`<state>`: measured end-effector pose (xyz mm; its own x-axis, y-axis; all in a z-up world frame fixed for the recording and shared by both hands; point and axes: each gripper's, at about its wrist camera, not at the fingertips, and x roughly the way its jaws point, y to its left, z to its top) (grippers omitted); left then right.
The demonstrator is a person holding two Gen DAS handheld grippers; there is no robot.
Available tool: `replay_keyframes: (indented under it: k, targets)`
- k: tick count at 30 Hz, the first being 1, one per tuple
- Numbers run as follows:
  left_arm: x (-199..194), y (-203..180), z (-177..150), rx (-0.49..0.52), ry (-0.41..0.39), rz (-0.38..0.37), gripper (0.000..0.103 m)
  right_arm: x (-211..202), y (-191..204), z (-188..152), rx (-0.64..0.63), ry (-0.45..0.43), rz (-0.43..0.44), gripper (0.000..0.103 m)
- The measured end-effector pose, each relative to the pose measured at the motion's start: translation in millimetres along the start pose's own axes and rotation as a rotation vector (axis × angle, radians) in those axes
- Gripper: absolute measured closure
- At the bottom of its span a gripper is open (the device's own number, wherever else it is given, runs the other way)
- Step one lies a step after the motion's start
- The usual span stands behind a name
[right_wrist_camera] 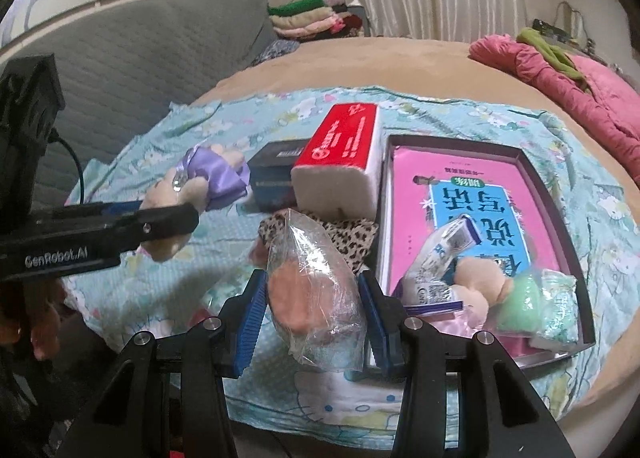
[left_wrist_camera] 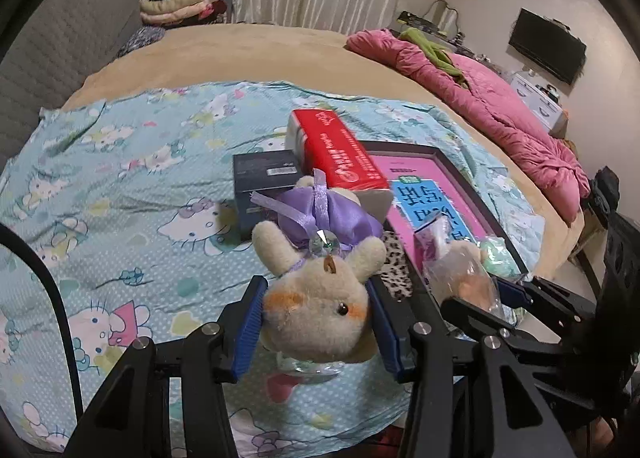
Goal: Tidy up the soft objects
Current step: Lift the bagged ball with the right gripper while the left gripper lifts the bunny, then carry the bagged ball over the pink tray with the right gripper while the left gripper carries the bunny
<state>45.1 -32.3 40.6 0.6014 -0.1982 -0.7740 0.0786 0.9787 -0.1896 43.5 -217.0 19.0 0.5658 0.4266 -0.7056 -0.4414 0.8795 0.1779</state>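
Left claw (left_wrist_camera: 316, 328) is clenched on a cream plush toy (left_wrist_camera: 320, 298), its 2 blue pads pressed against either side of the toy's head in the lower middle of the left wrist view. That toy wears a purple satin dress (left_wrist_camera: 324, 214) with a ribbon and a clear faceted bead at the neck, and it hangs clear of the bed, body pointing toward the upper middle of the frame. In the right wrist view the same toy (right_wrist_camera: 188, 194) shows at middle left, gripped by the black arm of the left claw.

Right claw (right_wrist_camera: 312, 302) is grasping a clear plastic bag (right_wrist_camera: 316, 290) with a peach-coloured soft piece inside; the blue pads squeeze the bag from both sides in the lower middle of that frame. The bag is held up off the bedding.

Below both lies a light blue cartoon-cat sheet (left_wrist_camera: 120, 186) spread over a tan bed (left_wrist_camera: 256, 46). On the sheet, right of centre, sits a dark shallow box (right_wrist_camera: 568, 218) holding a pink and blue book (right_wrist_camera: 460, 198). In the box's lower right corner rest a tan plush (right_wrist_camera: 480, 282), a mint green soft item in plastic (right_wrist_camera: 532, 302) and a small printed packet (right_wrist_camera: 444, 254). A red and white tissue pack (right_wrist_camera: 344, 154) leans beside the box's left edge, a dark blue box (right_wrist_camera: 272, 174) just to its left, and a leopard-print cloth (right_wrist_camera: 344, 238) lies in front of them. A pink quilt (left_wrist_camera: 480, 98) is heaped at the upper right.
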Motion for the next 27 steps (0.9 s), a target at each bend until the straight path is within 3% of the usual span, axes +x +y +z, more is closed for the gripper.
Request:
replay_keyframes:
  k: [27]
  targets:
    - [-17,-69,11,0.133,-0.015,0.003,0.053,-49,-41,10,0.113,-0.182,-0.041,0.056]
